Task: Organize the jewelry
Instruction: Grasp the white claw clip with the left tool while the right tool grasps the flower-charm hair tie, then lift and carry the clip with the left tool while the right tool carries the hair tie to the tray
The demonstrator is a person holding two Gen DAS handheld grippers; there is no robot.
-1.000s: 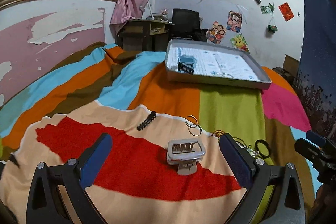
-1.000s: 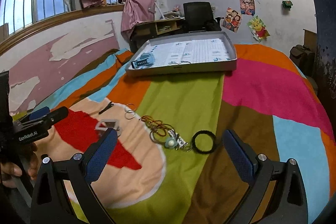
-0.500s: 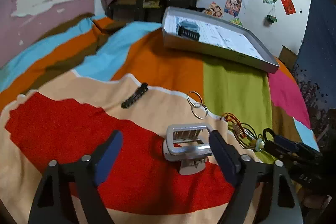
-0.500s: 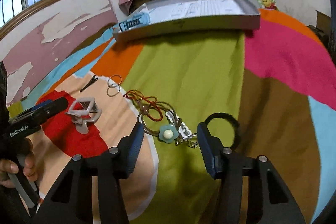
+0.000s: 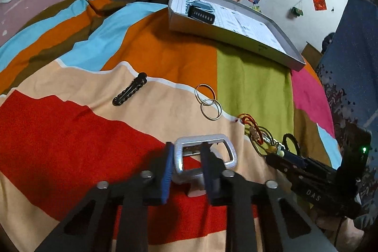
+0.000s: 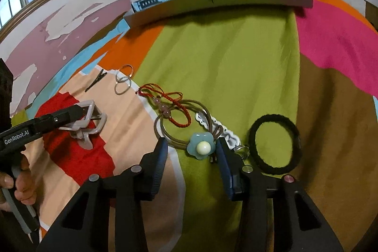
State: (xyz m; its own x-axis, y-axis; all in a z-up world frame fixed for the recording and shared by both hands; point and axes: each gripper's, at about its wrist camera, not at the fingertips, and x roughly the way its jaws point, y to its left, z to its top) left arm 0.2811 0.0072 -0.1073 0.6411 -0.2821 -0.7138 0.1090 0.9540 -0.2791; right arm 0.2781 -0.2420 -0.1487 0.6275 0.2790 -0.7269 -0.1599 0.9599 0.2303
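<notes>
My left gripper [image 5: 187, 152] is shut on the left side of a silver claw hair clip [image 5: 210, 152], which lies on the striped blanket; it also shows in the right wrist view [image 6: 86, 121]. My right gripper [image 6: 192, 148] is partly open with its fingers on either side of a blue flower hair tie [image 6: 200, 145] with brown loops. A red cord bracelet [image 6: 170, 105], a black hair tie [image 6: 275, 144], two thin metal rings [image 5: 208, 102] and a black hair pin [image 5: 130, 92] lie on the blanket.
A grey shallow box [image 5: 236, 32] lies at the far end of the bed with a blue and black clip [image 5: 200, 12] inside. The blanket [image 6: 224, 51] covers the whole bed. A desk and chair stand against the far wall.
Both grippers have come down and forward. The left closed from wide open onto the silver clip. The right narrowed around the flower hair tie.
</notes>
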